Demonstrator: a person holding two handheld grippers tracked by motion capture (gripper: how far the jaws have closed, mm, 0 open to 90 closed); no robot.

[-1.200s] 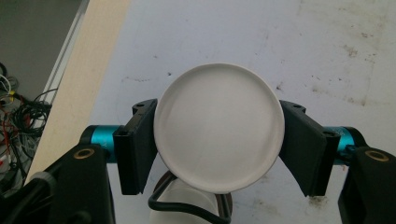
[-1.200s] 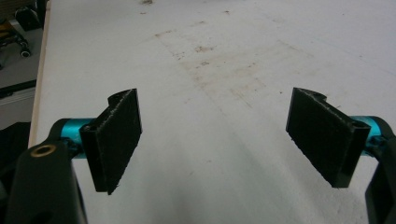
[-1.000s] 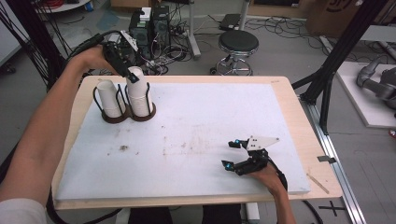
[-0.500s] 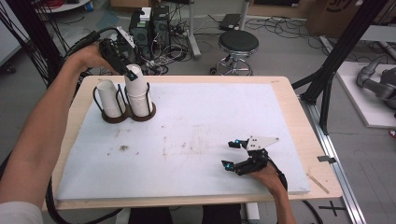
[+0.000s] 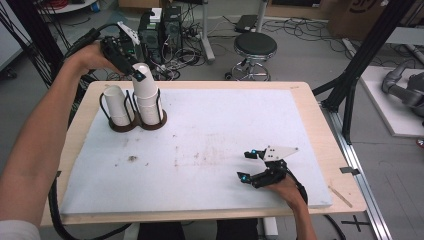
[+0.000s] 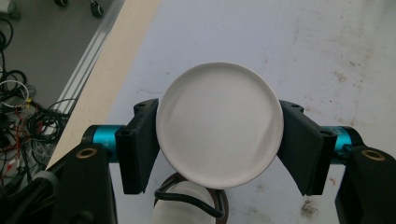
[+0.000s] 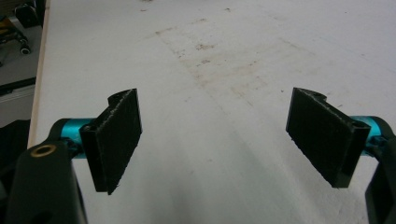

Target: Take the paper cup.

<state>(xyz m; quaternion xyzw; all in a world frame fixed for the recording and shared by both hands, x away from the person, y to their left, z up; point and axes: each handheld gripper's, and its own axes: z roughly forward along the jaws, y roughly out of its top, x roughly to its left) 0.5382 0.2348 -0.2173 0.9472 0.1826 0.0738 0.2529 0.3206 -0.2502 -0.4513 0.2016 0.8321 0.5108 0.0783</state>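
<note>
White, smooth paper cup, upside down at upper left, is clamped at its round base by the left gripper. Two cups stand in two dark wire-ringed holders. Right gripper, lower right, rests with jaws apart, empty.

No lettering reads clearly anywhere; a far cardboard box perhaps bears print.
</note>
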